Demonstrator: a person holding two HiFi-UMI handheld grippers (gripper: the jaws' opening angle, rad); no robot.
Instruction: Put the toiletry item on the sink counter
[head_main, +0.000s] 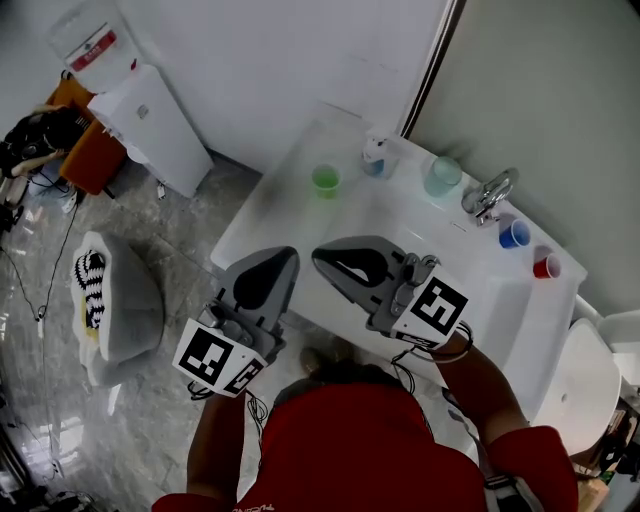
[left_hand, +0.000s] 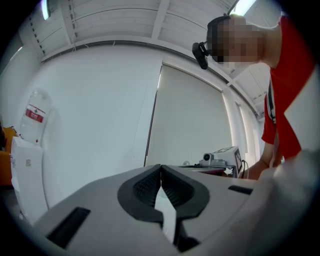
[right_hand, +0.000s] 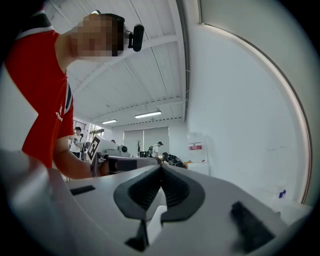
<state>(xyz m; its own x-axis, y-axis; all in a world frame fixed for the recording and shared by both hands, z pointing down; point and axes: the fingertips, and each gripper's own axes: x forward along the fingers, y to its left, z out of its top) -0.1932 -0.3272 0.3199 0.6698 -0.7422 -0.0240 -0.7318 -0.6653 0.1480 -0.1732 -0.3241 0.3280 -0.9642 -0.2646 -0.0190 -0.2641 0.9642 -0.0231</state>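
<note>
- While both grippers hover over the near edge of the counter (head_main: 270, 215), no step of the task looks in hand. The left gripper (head_main: 288, 256) and the right gripper (head_main: 322, 258) each have their jaws pressed together with nothing between them, as each gripper's own view shows.
- A small white-and-blue bottle (head_main: 375, 155), probably the toiletry item, stands upright on the counter. It is at 1 o'clock from the middle of the head view, by the back wall and well apart from both grippers.
- The placing seems done. If so, the next move calls only for drawing the grippers away without brushing the cups. If another item is meant, none shows within reach.
- Count: one bottle.
- Four cups: green cup (head_main: 325, 180) at 12 o'clock, teal cup (head_main: 441, 176) at 2, blue cup (head_main: 514, 234) and red cup (head_main: 546, 266) at 3.
- One tap (head_main: 488, 195) at 2 o'clock, between the teal cup and the blue cup.
- Two grippers.
</note>
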